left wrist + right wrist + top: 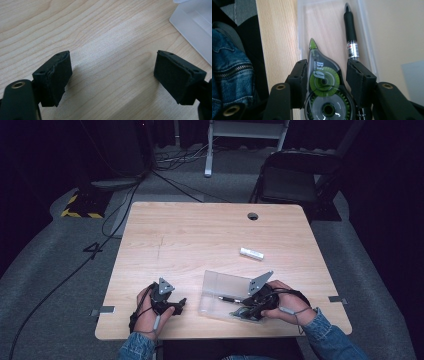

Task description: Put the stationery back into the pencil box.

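At the near edge of the light wooden table point(200, 235), a person's denim sleeves come in, each hand holding a gripper. The left gripper point(172, 306) rests on bare wood, and the left gripper view shows its jaws spread wide with nothing between them, a corner of the clear plastic case point(197, 30) at the upper right. The right gripper point(245, 310) sits over the near part of the clear plastic case point(222, 287); from above its jaws cannot be read, but the right gripper view shows them on either side of a green-wheeled correction tape dispenser point(322, 80) lying in the case, the left jaw against its side, the right jaw with a thin gap, so whether it is clamped cannot be told. Just beside the dispenser lies a black pen point(350, 32) with a silver band, pointing away. Farther out on the table lies a small white block point(251, 253), apart from the case, and near the far edge is a round cable hole point(252, 216). Beyond the table, grey carpet point(50, 265) carries trailing black cables point(115, 215), a black folding chair point(292, 177), and a white stand point(245, 135) against dark curtains.
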`<act>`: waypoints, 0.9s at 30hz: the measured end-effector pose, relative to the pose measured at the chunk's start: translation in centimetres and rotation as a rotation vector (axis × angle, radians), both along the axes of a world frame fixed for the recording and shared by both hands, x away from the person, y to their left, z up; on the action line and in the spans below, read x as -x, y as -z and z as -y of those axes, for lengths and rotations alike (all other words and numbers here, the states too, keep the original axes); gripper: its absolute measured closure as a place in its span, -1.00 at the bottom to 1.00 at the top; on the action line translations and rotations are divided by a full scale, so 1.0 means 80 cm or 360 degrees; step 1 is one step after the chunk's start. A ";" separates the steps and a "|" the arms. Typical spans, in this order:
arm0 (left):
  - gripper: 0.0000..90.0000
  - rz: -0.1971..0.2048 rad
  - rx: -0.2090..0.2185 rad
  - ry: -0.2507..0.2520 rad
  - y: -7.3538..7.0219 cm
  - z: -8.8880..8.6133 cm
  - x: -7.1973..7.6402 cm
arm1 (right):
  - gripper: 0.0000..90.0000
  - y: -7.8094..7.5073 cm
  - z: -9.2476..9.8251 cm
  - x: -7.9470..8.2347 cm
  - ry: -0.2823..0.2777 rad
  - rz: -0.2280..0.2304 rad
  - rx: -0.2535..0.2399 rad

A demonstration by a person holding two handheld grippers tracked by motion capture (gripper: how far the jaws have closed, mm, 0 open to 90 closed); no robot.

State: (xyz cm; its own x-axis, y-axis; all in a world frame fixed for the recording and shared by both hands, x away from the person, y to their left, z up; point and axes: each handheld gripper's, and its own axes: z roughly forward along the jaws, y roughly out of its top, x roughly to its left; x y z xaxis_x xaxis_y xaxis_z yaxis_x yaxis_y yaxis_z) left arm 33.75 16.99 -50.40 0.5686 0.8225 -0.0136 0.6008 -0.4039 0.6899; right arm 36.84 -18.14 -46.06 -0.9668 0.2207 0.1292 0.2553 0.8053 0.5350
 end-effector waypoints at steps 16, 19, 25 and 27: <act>-0.66 -0.0012 0.0021 -0.0022 0.001 0.001 -0.002 | 0.17 -0.045 0.025 -0.009 0.0176 0.0214 -0.0232; -0.66 -0.0010 0.0018 -0.0021 0.001 0.001 -0.003 | 0.17 -0.053 0.030 -0.013 0.0221 0.0246 -0.0262; -0.66 -0.0012 0.0019 -0.0021 0.000 0.001 -0.003 | 0.11 -0.066 0.038 -0.022 0.0311 0.0319 -0.0331; -0.67 -0.0005 0.0021 -0.0022 0.001 0.001 -0.002 | 0.11 -0.068 0.041 -0.026 0.0335 0.0341 -0.0346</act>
State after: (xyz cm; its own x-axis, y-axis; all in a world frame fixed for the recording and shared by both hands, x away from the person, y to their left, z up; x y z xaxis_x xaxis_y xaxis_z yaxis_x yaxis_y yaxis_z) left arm 33.93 16.95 -50.46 0.5571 0.8301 -0.0261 0.6086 -0.3866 0.6929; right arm 38.93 -21.45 -40.59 -0.9133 0.4072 -0.0055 0.2669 0.6087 0.7472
